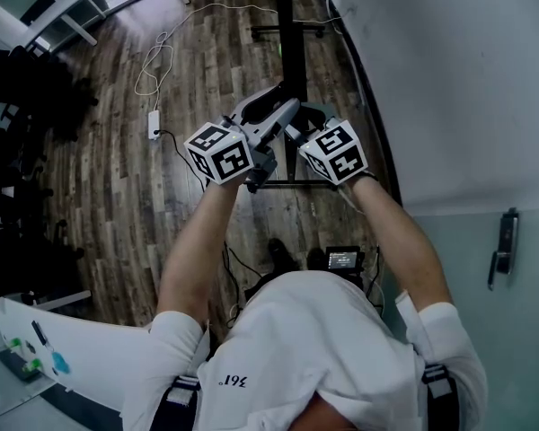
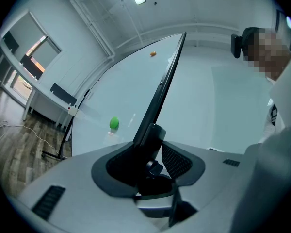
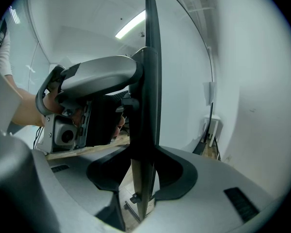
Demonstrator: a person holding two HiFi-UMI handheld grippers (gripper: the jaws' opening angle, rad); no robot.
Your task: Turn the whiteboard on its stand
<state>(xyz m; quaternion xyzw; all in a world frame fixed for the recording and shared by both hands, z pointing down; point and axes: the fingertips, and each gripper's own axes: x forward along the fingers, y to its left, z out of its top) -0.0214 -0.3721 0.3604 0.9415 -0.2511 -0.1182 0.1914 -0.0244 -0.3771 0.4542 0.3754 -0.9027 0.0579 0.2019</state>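
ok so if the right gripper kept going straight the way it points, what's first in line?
The dark edge of the whiteboard: it already stands between the jaws of the right gripper, which look closed on it, so no free way ahead.

**Head view:** from the person's head, facing steeply down on the floor point(image 1: 117, 196), with the left gripper point(image 1: 274, 115) and right gripper point(image 1: 304, 131) at arm's length.
**Left gripper view:** along its own jaws, tilted slightly upward, very near the whiteboard point(image 2: 126, 91) edge.
**Right gripper view:** along its own jaws, equally near.
All 3 views share that edge; the right gripper view also takes in the left gripper
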